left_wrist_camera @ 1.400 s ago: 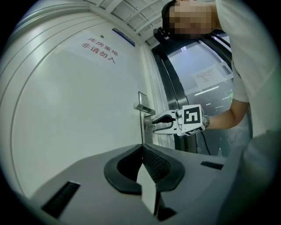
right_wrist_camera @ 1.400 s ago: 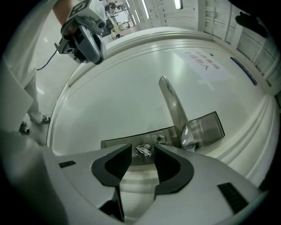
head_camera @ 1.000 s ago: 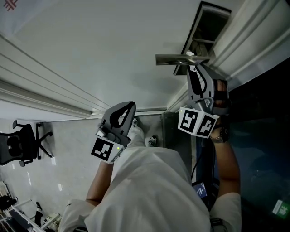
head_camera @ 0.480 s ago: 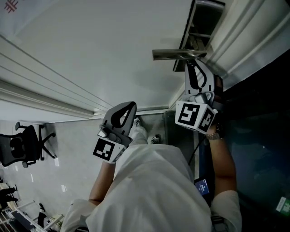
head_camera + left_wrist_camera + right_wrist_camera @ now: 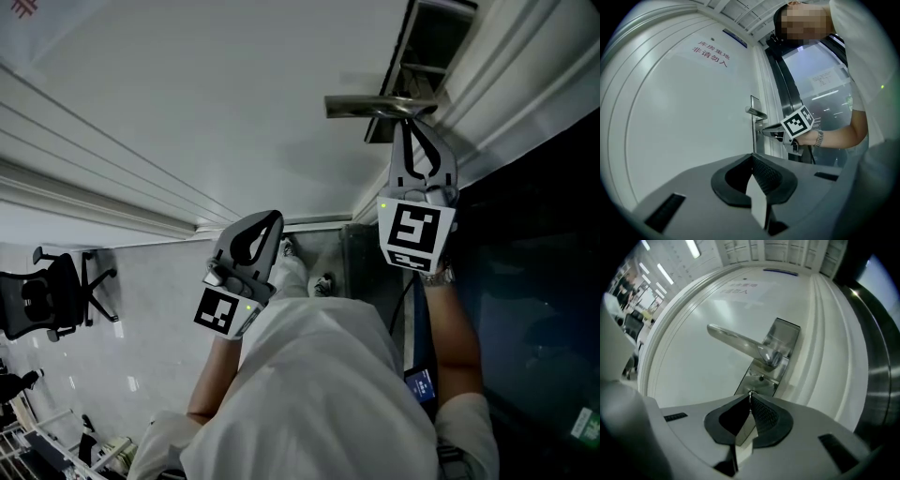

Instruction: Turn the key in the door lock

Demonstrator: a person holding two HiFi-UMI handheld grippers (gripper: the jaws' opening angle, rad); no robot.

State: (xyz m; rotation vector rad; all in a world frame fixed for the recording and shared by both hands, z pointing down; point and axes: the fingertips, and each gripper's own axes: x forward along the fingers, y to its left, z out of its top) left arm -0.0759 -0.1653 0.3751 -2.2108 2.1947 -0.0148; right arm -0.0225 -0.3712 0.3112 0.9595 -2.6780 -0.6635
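A white door carries a silver lever handle (image 5: 361, 105) (image 5: 736, 341) on a steel lock plate (image 5: 780, 341). My right gripper (image 5: 405, 122) (image 5: 750, 395) points level at the plate just below the handle. Its jaws have just been closing, and a small metal key (image 5: 750, 393) shows pinched at their tips against the keyhole area. The left gripper view shows the right gripper (image 5: 761, 132) reaching the plate from the side. My left gripper (image 5: 272, 217) (image 5: 751, 160) hangs back from the door, shut and holding nothing.
A dark glass panel (image 5: 534, 281) and the door frame (image 5: 487, 84) stand right of the lock. A black office chair (image 5: 47, 295) sits on the tiled floor at the left. The door bears a red printed sign (image 5: 710, 49). A person's shoes (image 5: 300, 267) are below.
The right gripper has rolled about its own axis at the lock, so its marker cube now faces the head camera squarely, and its jaws have closed. The left gripper stayed put.
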